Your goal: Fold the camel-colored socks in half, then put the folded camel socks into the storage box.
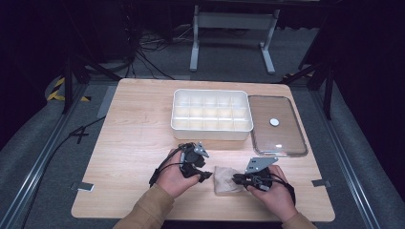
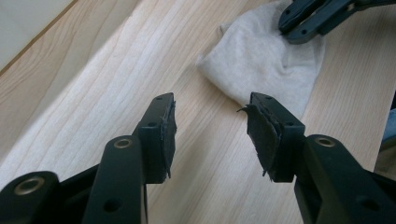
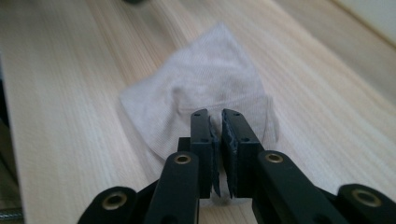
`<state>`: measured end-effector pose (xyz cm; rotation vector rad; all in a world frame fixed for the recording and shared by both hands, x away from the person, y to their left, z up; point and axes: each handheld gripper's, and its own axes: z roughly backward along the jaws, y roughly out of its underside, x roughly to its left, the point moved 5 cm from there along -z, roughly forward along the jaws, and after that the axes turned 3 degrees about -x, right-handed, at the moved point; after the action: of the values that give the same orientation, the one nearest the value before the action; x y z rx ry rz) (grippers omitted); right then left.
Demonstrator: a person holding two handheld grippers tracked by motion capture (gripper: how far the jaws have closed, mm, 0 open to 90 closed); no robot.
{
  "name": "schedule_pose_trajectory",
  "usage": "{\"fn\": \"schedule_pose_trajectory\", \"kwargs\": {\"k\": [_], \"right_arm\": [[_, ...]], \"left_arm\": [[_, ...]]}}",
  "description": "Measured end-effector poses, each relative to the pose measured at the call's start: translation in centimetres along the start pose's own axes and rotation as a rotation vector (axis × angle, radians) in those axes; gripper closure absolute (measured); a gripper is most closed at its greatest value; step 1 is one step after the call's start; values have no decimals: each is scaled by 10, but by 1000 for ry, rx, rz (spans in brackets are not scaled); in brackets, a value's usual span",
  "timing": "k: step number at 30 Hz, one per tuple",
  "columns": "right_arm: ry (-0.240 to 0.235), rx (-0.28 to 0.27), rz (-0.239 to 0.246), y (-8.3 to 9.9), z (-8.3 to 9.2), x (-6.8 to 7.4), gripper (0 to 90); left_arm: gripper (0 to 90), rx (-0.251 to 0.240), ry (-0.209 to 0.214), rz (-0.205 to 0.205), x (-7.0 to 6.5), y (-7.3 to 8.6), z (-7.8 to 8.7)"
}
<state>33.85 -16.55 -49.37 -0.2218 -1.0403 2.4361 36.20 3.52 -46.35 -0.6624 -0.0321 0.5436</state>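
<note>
The folding of the beige cloth looks underway at the table's near edge. The right gripper pinches its edge, jaws nearly closed; the left gripper stands open and empty beside it, and should next grasp another edge.

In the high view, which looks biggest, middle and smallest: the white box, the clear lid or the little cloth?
1. white box
2. clear lid, a bit smaller
3. little cloth, smallest, though nearest the camera
</note>
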Motion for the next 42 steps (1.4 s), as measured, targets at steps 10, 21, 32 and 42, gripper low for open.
{"fn": "schedule_pose_trajectory", "kwargs": {"k": [10,21,32,42], "right_arm": [[-19,11,43,3,-5,-8,848],[-50,11,128,3,-7,-10,858],[-41,-2,169,-1,-11,-14,869],[-61,-25,169,-3,-15,-12,872]], "left_arm": [[517,27,-1,4,2,5,0],[579,92,10,-10,3,11,-7],[633,125,29,-21,-1,12,-22],[806,143,51,-53,-10,9,-37]]}}
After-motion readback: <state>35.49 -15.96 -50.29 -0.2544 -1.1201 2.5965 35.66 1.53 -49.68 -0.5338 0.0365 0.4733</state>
